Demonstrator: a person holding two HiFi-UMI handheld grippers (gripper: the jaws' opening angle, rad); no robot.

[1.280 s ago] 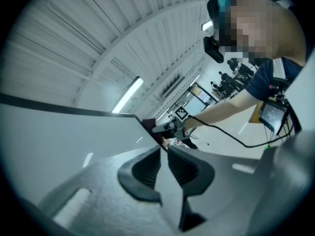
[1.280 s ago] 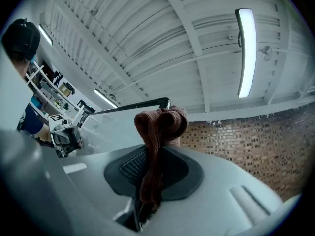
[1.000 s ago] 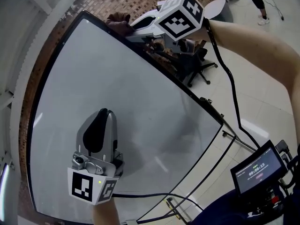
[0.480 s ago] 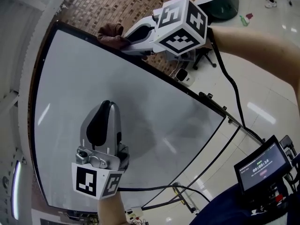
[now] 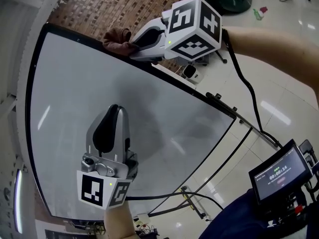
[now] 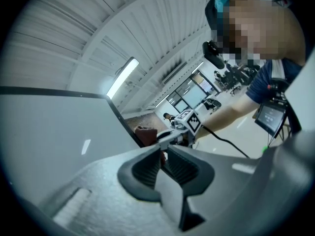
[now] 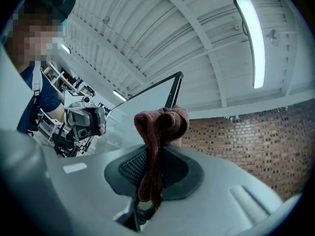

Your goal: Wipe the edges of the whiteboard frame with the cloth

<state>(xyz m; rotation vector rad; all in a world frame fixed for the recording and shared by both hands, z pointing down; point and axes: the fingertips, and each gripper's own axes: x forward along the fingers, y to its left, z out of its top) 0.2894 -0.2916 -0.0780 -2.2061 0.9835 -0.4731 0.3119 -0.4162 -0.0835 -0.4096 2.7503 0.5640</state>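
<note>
The whiteboard (image 5: 75, 98) has a thin black frame (image 5: 199, 94). My right gripper (image 5: 130, 45) is shut on a brown cloth (image 5: 118, 38) and holds it against the frame's upper edge, not far from the far-left corner. In the right gripper view the cloth (image 7: 161, 124) bunches above the right gripper (image 7: 156, 151) and hangs down between its jaws, with the frame edge (image 7: 172, 90) just behind. My left gripper (image 5: 113, 108) hovers over the white surface, lower left of the cloth. In its own view the left gripper (image 6: 161, 154) is shut with nothing in it.
A brick wall (image 5: 124, 4) stands behind the board. The board's stand legs (image 5: 199, 205) and a black cable (image 5: 249, 108) cross the tiled floor at right. A small screen (image 5: 278, 176) sits at lower right. A small white device (image 5: 189, 71) lies on the floor beyond the frame.
The right gripper has slid the cloth a little along the upper frame edge, away from the far-left corner. The head view has shifted. The left gripper has stayed put.
</note>
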